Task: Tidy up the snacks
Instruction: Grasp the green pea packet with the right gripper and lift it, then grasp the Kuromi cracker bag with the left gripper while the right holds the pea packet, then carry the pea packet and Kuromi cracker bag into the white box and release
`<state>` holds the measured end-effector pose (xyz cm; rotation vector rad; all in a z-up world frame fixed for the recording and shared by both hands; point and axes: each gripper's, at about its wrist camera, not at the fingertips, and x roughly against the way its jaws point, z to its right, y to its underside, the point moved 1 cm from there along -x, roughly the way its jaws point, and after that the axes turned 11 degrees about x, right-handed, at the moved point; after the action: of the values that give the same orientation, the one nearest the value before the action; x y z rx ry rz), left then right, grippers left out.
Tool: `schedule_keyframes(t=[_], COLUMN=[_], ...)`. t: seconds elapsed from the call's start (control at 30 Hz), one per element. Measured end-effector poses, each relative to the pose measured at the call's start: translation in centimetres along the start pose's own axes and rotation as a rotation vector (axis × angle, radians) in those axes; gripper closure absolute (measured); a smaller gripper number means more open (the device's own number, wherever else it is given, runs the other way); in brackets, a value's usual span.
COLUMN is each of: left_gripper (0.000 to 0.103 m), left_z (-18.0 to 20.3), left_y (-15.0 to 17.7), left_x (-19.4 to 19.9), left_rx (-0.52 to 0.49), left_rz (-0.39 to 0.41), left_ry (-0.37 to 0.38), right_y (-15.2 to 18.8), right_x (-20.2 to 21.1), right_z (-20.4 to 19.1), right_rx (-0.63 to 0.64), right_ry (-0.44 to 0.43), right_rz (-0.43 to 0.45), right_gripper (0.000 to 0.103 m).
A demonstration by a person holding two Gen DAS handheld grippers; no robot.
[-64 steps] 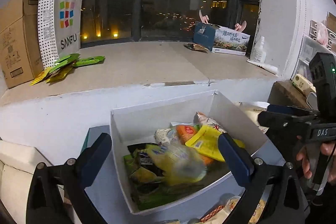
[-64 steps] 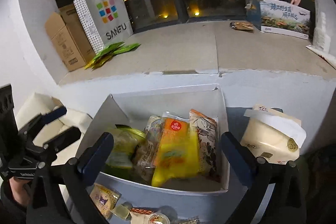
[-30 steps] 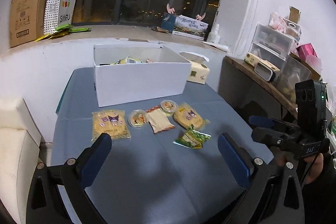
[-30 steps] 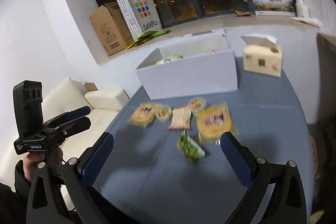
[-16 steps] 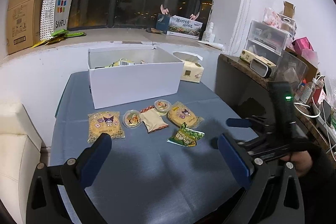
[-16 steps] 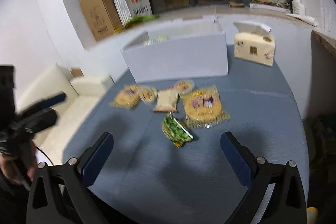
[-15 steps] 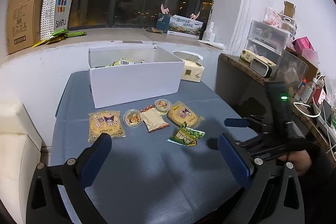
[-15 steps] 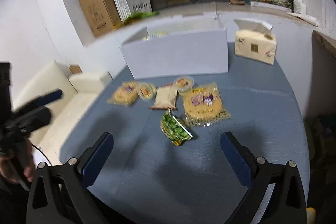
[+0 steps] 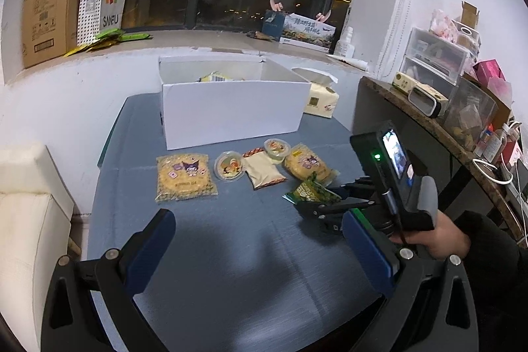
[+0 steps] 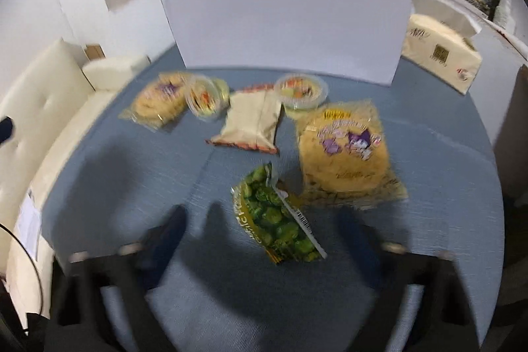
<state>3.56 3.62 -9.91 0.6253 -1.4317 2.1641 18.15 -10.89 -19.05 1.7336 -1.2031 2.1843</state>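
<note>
- Left wrist view: we see the white box (image 9: 231,108) in the upper middle of the frame with some packets already inside, so we judge part of the sorting done.
- Six snacks lie loose on the blue table (image 9: 231,253) below the box: a yellow cracker bag (image 9: 184,175) at left, a round cup (image 9: 229,166), a beige packet (image 9: 264,169), a second cup (image 9: 277,147), another yellow cracker bag (image 9: 308,165) and a green pea packet (image 9: 310,192) at centre right.
- Our left gripper (image 9: 260,253) fills the bottom of the frame with its jaws wide apart, holding nothing and touching nothing.
- Our right gripper (image 9: 325,198) reaches in from the right edge, its tips right at the green pea packet; from here we cannot tell whether they touch it.
- Right wrist view: the picture is blurred. The green pea packet (image 10: 275,216) sits in the lower middle, just above and between the two fingers.
- The right gripper (image 10: 260,240) has its jaws wide apart on either side of the packet, not closed on it.
- The white box (image 10: 287,28) spans the top; a tissue pack (image 10: 439,55) sits at upper right.
- We judge that all six loose snacks are left to put away, the pea packet likely first.
</note>
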Motion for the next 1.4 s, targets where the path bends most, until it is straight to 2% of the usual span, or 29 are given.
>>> schedule_keyframes(t=[0.03, 0.13, 0.27, 0.43, 0.57, 0.8, 0.97, 1.03, 1.07, 1.13, 1.2, 1.4], left_gripper=[0.000, 0.000, 0.000, 0.000, 0.000, 0.000, 0.001, 0.011, 0.020, 0.026, 0.026, 0.026], left_z=[-0.1, -0.5, -1.1, -2.6, -4.3, -6.5, -7.5, -7.8, -7.7, -7.8, -8.0, -6.6], left_y=[0.0, 0.1, 0.0, -0.8, -2.5, -4.7, -5.1, -4.9, -4.9, -5.0, -5.1, -4.7], left_x=[-0.1, -0.5, -1.6, -4.4, -8.2, -14.8, -18.4, -19.2, -19.1, -18.8, -17.7, -10.9], left_rx=[0.004, 0.017, 0.013, 0.023, 0.035, -0.001, -0.016, -0.031, -0.052, -0.044, -0.004, -0.005], left_rz=[-0.002, -0.012, -0.031, -0.081, -0.135, -0.224, -0.280, -0.296, -0.281, -0.277, -0.259, -0.114], left_ry=[0.001, -0.004, -0.021, -0.060, -0.115, -0.185, -0.231, -0.237, -0.249, -0.245, -0.224, -0.149], right_y=[0.0, 0.3, 0.9, 1.6, 2.4, 3.5, 3.9, 4.0, 4.0, 4.1, 4.1, 4.3], right_x=[0.2, 0.3, 0.6, 2.9, 5.6, 10.6, 12.0, 12.0, 12.0, 12.0, 11.8, 11.7], right_z=[-0.2, 0.2, 0.3, 0.2, 0.2, 0.6, 0.7, 0.6, 0.6, 0.6, 0.7, 0.9], right_rx=[0.017, -0.003, -0.004, -0.027, -0.050, -0.073, -0.089, -0.088, -0.088, -0.089, -0.091, -0.103], right_ry=[0.036, -0.007, -0.021, -0.034, -0.043, -0.012, -0.007, -0.006, -0.008, -0.008, -0.009, -0.014], right_rz=[0.014, 0.012, 0.020, 0.084, 0.147, 0.267, 0.307, 0.308, 0.307, 0.308, 0.307, 0.306], right_gripper=[0.064, 0.064, 0.065, 0.065, 0.065, 0.065, 0.065, 0.065, 0.065, 0.065, 0.065, 0.065])
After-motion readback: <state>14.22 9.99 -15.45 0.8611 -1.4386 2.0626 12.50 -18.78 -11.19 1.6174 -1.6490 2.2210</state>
